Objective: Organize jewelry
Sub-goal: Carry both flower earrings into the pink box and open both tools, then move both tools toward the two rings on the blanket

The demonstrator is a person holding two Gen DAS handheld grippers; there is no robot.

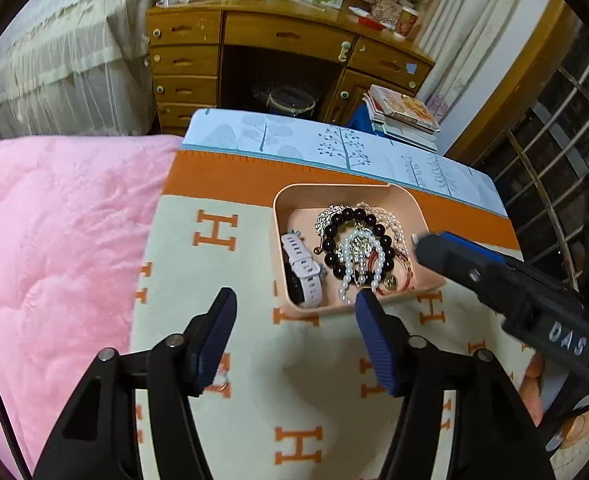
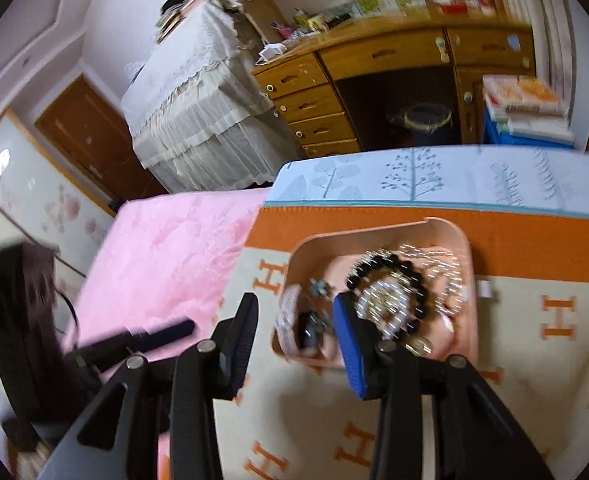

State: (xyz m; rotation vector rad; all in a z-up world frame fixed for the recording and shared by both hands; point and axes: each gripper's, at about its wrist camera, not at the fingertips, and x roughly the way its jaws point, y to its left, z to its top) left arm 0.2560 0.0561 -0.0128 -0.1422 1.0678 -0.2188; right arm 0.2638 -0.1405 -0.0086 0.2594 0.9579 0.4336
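Observation:
A peach tray [image 1: 280, 208] sits on the cream and orange H-patterned blanket [image 1: 222, 264]. It holds a white-strapped watch [image 1: 302, 268], a dark bead bracelet [image 1: 336, 224], a pearl bracelet [image 1: 350, 256] and gold chains. My left gripper [image 1: 294, 300] is open and empty, just in front of the tray's near wall. A small ring [image 1: 223, 383] lies on the blanket by its left finger. My right gripper [image 2: 294, 308] is open and empty above the tray's [image 2: 374, 232] near left corner; in the left wrist view its tip [image 1: 426, 248] hovers at the tray's right edge.
A pink quilt [image 1: 54, 240] lies left of the blanket. A pale blue tree-print sheet [image 1: 334, 140] lies beyond it. A wooden desk with drawers [image 1: 254, 60], a stack of books [image 1: 402, 116] and a lace-covered piece of furniture [image 1: 62, 60] stand behind.

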